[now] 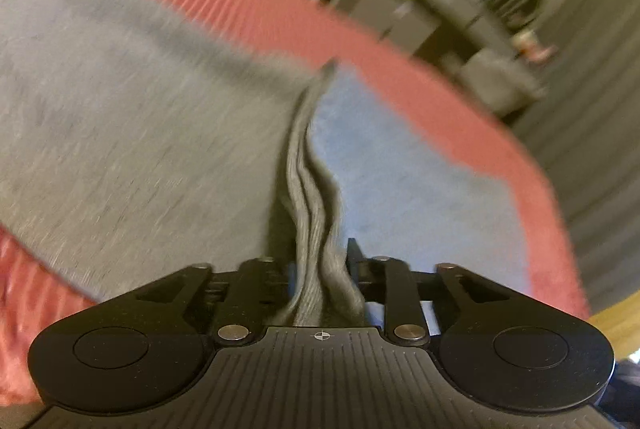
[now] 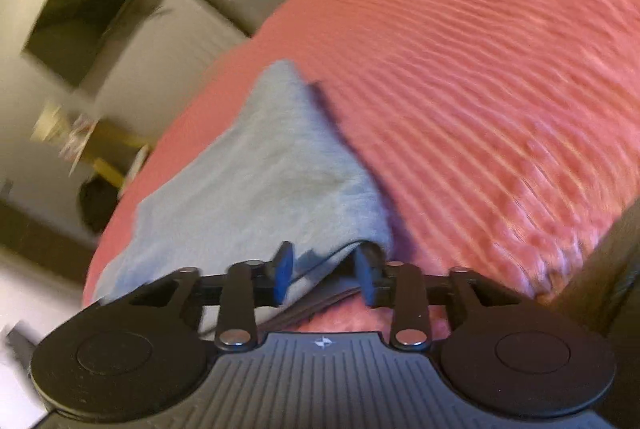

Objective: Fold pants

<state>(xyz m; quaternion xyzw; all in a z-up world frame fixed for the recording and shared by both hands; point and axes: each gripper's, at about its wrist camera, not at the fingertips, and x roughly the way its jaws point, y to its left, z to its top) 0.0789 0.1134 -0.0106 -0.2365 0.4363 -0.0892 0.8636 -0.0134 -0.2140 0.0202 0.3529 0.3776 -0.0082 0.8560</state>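
The left tool [image 1: 320, 269] was clamped on a bunched, ribbed band of the grey pants [image 1: 140, 117], likely the waistband, which ran off toward twelve o'clock. The right tool [image 2: 325, 275] had an edge of the same pants [image 2: 260, 165] between its blue pads [image 2: 283, 275], apparently pinched, though blur left the contact uncertain. The pants lay spread on a red ribbed bedspread [image 1: 256, 5]. Judging by this, a fold was in hand, with both corners gripped; the next move would call for carrying both across together and keeping the cloth taut. Beyond the bed, at one to two o'clock, stood a dark cluttered shelf [image 1: 448, 13], blurred.
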